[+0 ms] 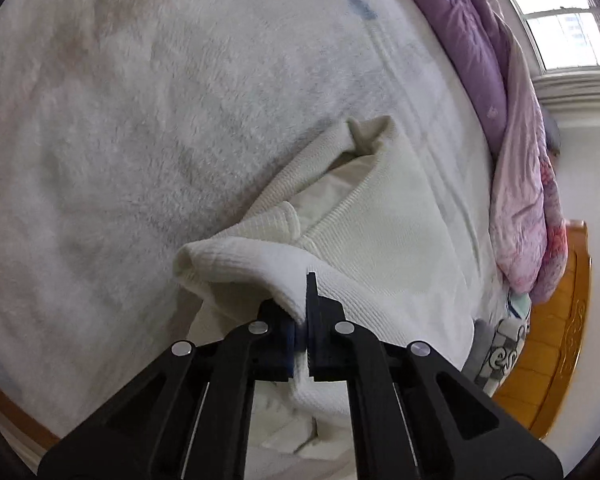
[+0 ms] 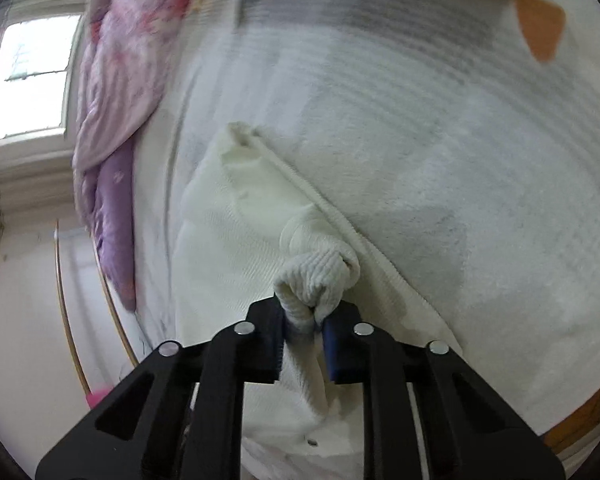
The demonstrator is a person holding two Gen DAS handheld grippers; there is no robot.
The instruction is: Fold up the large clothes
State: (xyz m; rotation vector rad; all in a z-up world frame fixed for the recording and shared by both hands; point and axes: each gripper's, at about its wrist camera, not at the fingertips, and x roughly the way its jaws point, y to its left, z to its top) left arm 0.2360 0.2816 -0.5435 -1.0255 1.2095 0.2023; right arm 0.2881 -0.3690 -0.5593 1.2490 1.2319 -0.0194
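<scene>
**Cream ribbed knit pinched in both grippers**

Cream-white ribbed knit, a large garment (image 1: 384, 236), lies spread on a fluffy white blanket (image 1: 140, 140) that covers the bed. It stretches away ahead of both grippers and also passes beneath them.

The left gripper (image 1: 305, 320) has its jaws closed down to a narrow slit on a fold of the garment's edge; the cloth rises in a rolled ridge just ahead and to the left of the fingertips, and more of it hangs down between the black finger arms. Beyond that ridge the ribbed hem opens and shows the smoother inside of the garment.

The right gripper (image 2: 302, 320) is closed on a bunched knot of the same garment (image 2: 228, 240), with the thick ribbed wad bulging out just ahead of the pads and a strip of cloth trailing down between the arms. A ribbed seam runs diagonally ahead and to its right.

A purple and pink floral quilt (image 1: 512, 168) is heaped at the far edge of the bed, well apart from both grippers, with a bright window (image 2: 28, 76) beyond it.
</scene>
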